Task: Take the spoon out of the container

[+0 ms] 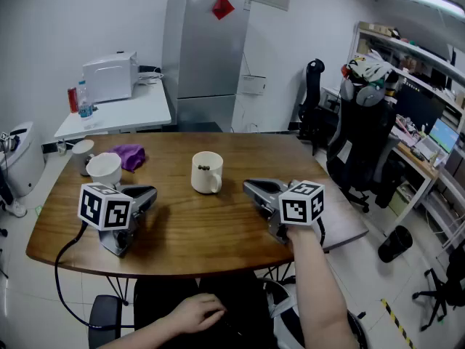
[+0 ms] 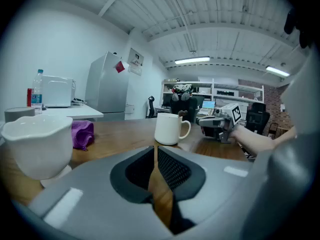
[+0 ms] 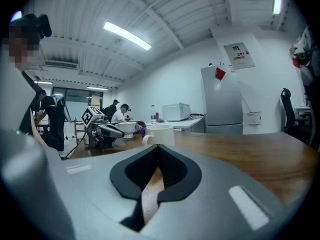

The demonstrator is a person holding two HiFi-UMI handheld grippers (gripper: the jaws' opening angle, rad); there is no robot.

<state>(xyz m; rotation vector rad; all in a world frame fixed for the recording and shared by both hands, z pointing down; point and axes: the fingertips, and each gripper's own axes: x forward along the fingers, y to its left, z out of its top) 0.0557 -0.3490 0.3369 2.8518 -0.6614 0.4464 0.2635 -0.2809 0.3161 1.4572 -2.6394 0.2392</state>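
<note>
Near edge: the person's left hand [image 1: 196, 313] sits below the bench [image 1: 189, 231], holding nothing.
Near left: the left claw [image 1: 149, 193] lies on the bench close to its near left edge. Its jaws are together with nothing between them, and its cable [image 1: 62, 267] drops over that edge.
Near right: the right claw [image 1: 248, 187] is held by the near right edge, jaws pressed together and empty, tips pointing left.
Open room: bare wood lies between the two claws and on to the mug.
Middle: the mug [image 1: 207, 171] stands upright, apart from both claws.
Task thing: the spoon [image 1: 205, 168] is inside the mug; only a dark tip shows.
Far left: the white bowl [image 1: 104, 168] is just beyond the left claw, then the purple cloth [image 1: 129, 156] and the grey cup [image 1: 82, 151] at the edge.
Far right: bare bench runs to the edge, with office chairs [image 1: 363, 147] beyond.
</note>
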